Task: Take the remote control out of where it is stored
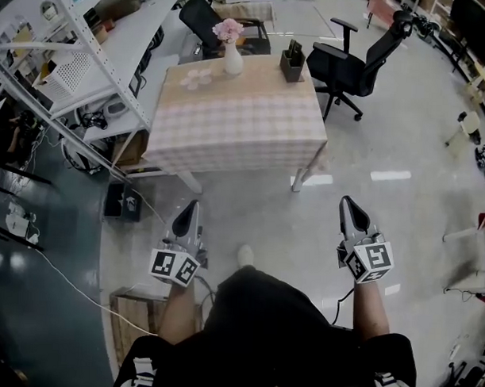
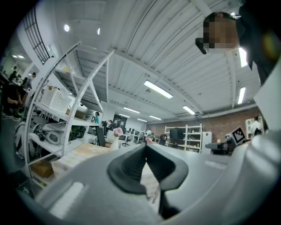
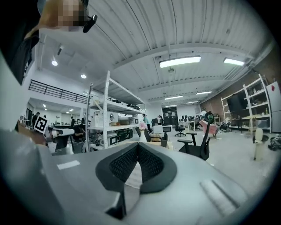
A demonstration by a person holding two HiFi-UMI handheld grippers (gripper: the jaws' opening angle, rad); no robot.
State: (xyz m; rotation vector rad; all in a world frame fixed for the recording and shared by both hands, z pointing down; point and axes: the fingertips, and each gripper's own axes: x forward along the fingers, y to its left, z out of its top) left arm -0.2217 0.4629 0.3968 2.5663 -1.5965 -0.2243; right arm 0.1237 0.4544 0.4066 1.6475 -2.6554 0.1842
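A small dark holder (image 1: 292, 63) with dark upright things in it stands at the far right corner of the table (image 1: 237, 125), which has a pale checked cloth. No remote control can be made out as such. A white vase of pink flowers (image 1: 230, 47) stands to the holder's left. My left gripper (image 1: 192, 204) and my right gripper (image 1: 346, 202) are held over the floor, well short of the table, both pointing toward it. Each is shut with nothing in it. In the left gripper view the pads (image 2: 131, 169) meet at the tip, as do the pads (image 3: 151, 165) in the right gripper view.
A black office chair (image 1: 354, 62) stands to the right of the table. A white shelf rack (image 1: 89, 48) with boxes runs along the left. On the floor are a black box (image 1: 121, 200), a wooden crate (image 1: 131, 312) and a white cable (image 1: 65, 282).
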